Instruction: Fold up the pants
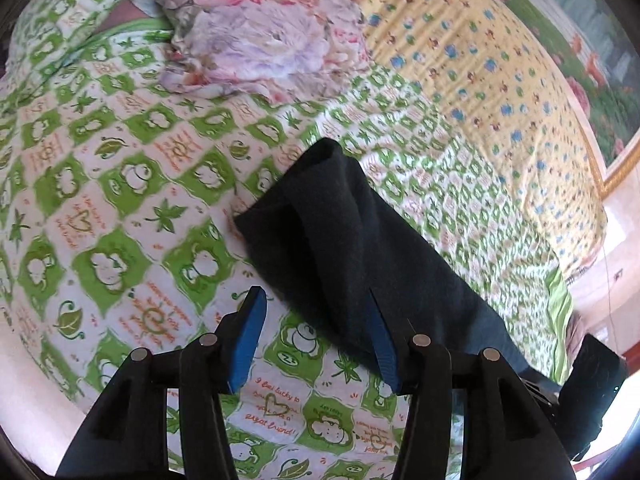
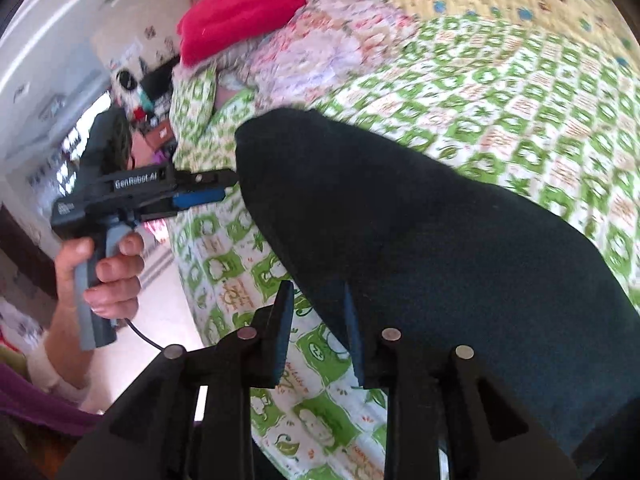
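We see the dark pants (image 1: 360,248) at frame centre on the bed (image 1: 120,208). Both the left tool (image 1: 316,340) and the right tool (image 2: 316,332) stand open, right fingers against cloth. Soft, limp and light, the pants are best pinched at an edge.

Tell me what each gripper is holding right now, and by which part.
Nothing is clamped. Both the left gripper and right gripper stand open, each with only one finger against an edge of the dark pants lying on the bed.
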Tool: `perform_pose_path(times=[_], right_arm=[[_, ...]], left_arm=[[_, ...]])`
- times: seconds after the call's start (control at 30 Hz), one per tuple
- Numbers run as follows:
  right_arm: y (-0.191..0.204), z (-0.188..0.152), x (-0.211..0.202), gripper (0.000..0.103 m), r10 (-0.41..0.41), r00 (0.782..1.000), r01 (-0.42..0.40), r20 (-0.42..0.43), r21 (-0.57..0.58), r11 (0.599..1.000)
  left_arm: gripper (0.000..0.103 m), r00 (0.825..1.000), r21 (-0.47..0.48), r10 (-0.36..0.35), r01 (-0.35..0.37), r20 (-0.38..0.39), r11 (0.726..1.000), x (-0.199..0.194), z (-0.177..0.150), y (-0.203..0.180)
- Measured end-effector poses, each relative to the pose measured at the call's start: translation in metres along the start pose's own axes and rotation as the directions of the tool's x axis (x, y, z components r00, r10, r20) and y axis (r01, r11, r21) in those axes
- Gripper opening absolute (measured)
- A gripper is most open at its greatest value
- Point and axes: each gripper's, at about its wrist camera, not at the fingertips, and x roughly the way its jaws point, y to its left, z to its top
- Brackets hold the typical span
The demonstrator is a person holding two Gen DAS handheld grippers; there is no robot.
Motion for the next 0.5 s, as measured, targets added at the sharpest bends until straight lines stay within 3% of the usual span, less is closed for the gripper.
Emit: perform_pose_path(times=[0.07,0.3,0.5], right_arm=[[-0.008,0.000,-0.011,0.027,-0.007,1.000,0.006,0.028,0.036,0.999],[-0.050,0.010,-0.042,0.027,-0.075,0.992,0.059,0.101,0.154,0.986],[-0.095,0.038,-0.052,0.027,-0.118,0.983,0.079,0.141,0.258,0.963]], left_arm=[[0.061,1.000,-0.016,0.001,-0.001,-0.004,1.000,-0.001,0.002,0.000],[0.064,0.999,-0.028,0.028,-0.029,-0.025,0.999,0.009,0.009,-0.005],[0.066,0.996,-0.041,0.074,-0.076,-0.046,0.996,0.020,0.018,0.000]])
